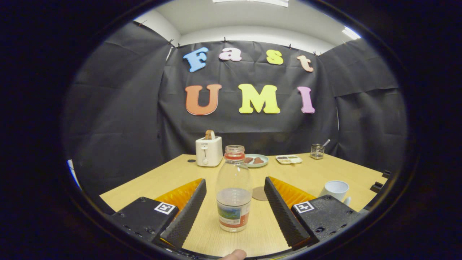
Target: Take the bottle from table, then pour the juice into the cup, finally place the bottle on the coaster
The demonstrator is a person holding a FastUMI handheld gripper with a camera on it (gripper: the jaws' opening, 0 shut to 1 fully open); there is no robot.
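Bottle [234, 191] upright on table [325, 173], between spread hand-held gripper [234, 195] fingers.

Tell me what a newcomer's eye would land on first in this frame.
First the clear bottle, upright with no cap and a little liquid at the bottom, standing between the fingers of the open gripper, neither touching it. Next the white cup to the right beyond the fingers and the round coaster just behind the bottle. At the table's far edge stands a white toaster with bread in it.
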